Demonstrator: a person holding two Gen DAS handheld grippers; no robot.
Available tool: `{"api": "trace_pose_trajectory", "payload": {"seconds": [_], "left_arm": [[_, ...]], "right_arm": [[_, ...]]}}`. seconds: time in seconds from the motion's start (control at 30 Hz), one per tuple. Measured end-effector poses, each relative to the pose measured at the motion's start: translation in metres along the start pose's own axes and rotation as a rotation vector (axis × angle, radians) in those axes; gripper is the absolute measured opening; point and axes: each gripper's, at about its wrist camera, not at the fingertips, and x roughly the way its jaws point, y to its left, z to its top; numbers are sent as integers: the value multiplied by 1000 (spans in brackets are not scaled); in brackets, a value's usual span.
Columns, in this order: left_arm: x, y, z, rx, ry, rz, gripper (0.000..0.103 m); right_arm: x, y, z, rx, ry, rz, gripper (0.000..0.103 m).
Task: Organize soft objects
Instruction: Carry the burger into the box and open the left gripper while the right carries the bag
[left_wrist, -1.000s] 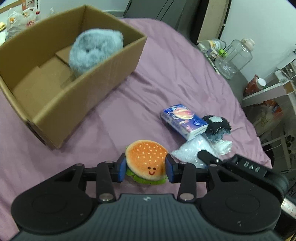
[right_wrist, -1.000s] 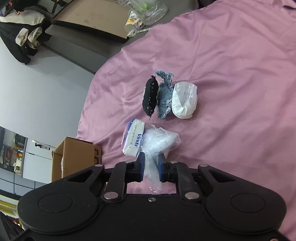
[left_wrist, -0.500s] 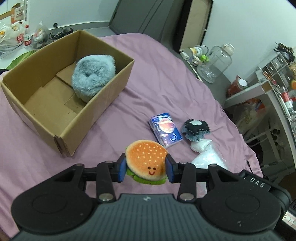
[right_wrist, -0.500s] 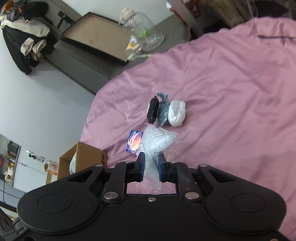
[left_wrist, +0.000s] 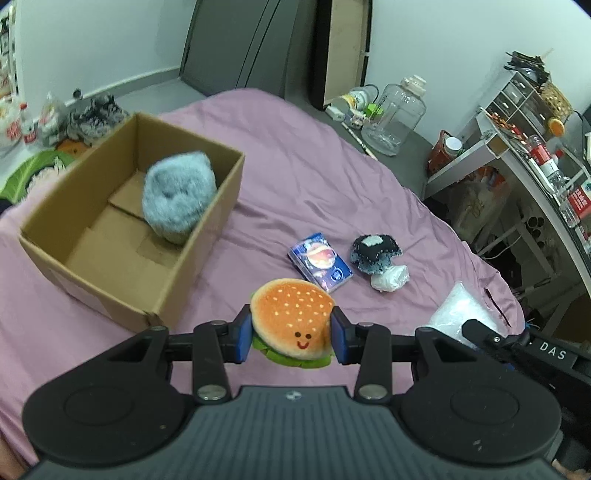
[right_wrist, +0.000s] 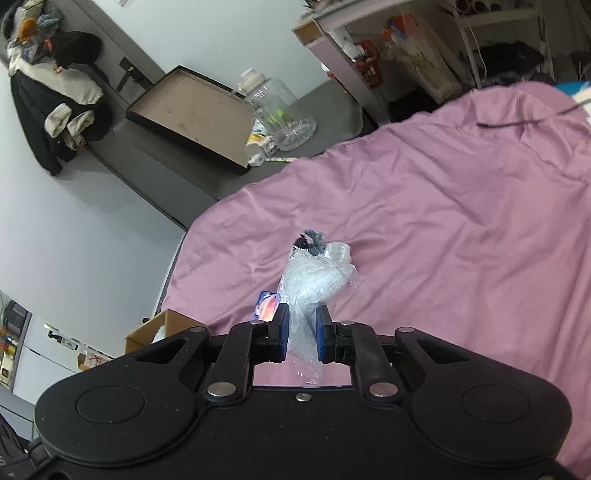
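Plush hamburger toy with orange bun, green lettuce edge and stitched smile (left_wrist: 291, 323): clamped between blue pads of left gripper (left_wrist: 291, 334), jaws closed on both its sides, held above purple bed sheet (left_wrist: 303, 177). Crinkled clear plastic bag of white filling (right_wrist: 312, 284): pinched at its neck by right gripper (right_wrist: 300, 334), jaws nearly together, bag bulging forward of the pads, lifted off the sheet.

Open brown cardboard box (left_wrist: 122, 273): on the sheet, ahead and left of left gripper; fluffy grey-blue plush ball (left_wrist: 177, 201) inside, against the far right wall. Blue tissue pack with planet print (left_wrist: 319, 266): lying on the sheet just beyond the hamburger. Dark frayed fabric pad (left_wrist: 375, 251): right of the pack, touching small white plastic-wrapped bundle (left_wrist: 389, 277). Clear glass jar (left_wrist: 393, 116): on grey floor beyond bed edge.
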Motion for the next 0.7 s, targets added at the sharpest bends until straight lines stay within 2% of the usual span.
{"api": "trace_pose_trajectory", "payload": {"seconds": [0.43,0.7], "left_arm": [[-39,28,32,80,-74,36,41],[-46,52,46,117,-89,71,41]], "right_arm": [[-14,30,-12,-113,-14,12,15],[-14,51,-20,-152,-29,81,15]]}}
